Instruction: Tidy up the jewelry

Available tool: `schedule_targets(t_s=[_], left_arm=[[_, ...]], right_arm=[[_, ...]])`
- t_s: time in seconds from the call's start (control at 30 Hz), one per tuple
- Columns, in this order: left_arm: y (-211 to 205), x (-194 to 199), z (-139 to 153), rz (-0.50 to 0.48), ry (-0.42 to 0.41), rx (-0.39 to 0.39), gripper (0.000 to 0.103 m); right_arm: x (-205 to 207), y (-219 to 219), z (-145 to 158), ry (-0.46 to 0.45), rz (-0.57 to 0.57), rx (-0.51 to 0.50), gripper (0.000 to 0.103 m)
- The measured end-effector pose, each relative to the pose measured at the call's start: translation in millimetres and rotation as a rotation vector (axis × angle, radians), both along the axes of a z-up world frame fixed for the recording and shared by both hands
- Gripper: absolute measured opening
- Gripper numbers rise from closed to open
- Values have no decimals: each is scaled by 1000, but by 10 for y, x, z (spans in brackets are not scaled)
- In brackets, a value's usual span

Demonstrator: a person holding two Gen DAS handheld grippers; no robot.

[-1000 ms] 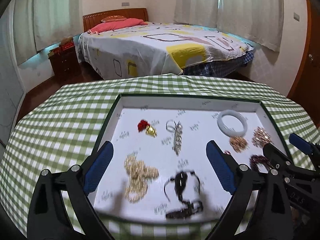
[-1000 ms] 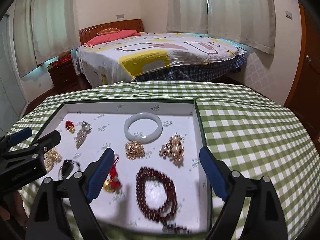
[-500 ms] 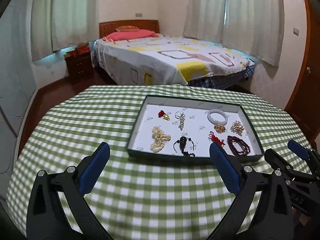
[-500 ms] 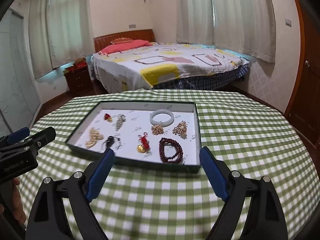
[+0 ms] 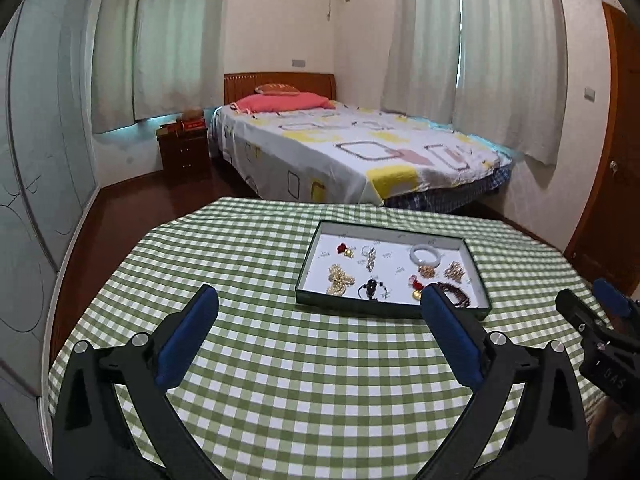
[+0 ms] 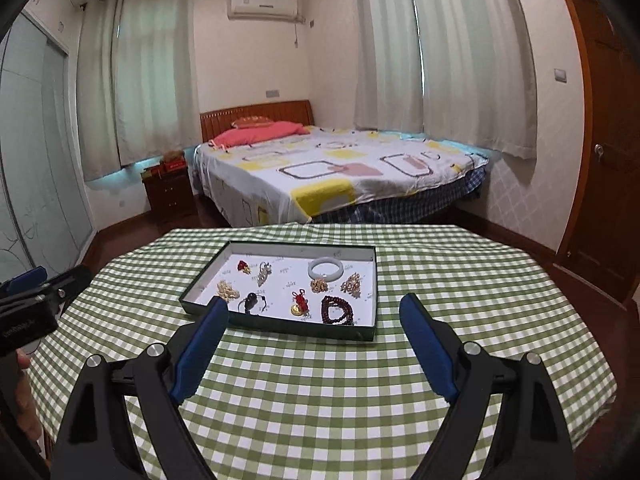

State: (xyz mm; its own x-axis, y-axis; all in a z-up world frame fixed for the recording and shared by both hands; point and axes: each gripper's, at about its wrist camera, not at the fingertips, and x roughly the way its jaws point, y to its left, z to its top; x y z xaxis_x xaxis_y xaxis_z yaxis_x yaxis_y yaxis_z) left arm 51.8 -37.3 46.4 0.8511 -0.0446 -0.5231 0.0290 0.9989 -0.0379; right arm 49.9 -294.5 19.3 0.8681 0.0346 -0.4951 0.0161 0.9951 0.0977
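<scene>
A dark green tray (image 5: pixel 390 311) (image 6: pixel 280 326) with a white lining sits on the green checked table. Several jewelry pieces lie spread in it: a white jade bangle (image 5: pixel 425 255) (image 6: pixel 325 269), a dark red bead bracelet (image 6: pixel 337 311), a red-and-gold charm (image 6: pixel 300 304), a gold chain (image 5: pixel 339 279) (image 6: pixel 227 290), a black pendant (image 5: pixel 370 289) (image 6: pixel 251 303). My left gripper (image 5: pixel 320 312) is open and empty, well back from the tray. My right gripper (image 6: pixel 314 318) is open and empty, just short of the tray's front wall.
The round table (image 5: pixel 280 360) (image 6: pixel 480 300) carries the tray. A bed (image 5: pixel 352 152) stands behind it, a dark nightstand (image 5: pixel 184 152) to its left, and a wooden door (image 6: pixel 608 160) at the right. The right gripper's body shows at the left wrist view's right edge.
Both grippers have pulled back and up from right over the tray, so the tray now looks small and far. Both stay open and empty. The jewelry has not moved.
</scene>
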Motion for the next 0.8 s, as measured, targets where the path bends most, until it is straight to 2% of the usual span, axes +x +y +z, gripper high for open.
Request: schedule_targets(t_s=[0.37,0.8], left_arm=[[100,-363,268,-11,-59,-30,98],[130,-436,290,-19,-64,-42,98]], right_arm=[[-275,47,238,-61,7,-20,85],[-384,105,341,-96,19,-26,85]])
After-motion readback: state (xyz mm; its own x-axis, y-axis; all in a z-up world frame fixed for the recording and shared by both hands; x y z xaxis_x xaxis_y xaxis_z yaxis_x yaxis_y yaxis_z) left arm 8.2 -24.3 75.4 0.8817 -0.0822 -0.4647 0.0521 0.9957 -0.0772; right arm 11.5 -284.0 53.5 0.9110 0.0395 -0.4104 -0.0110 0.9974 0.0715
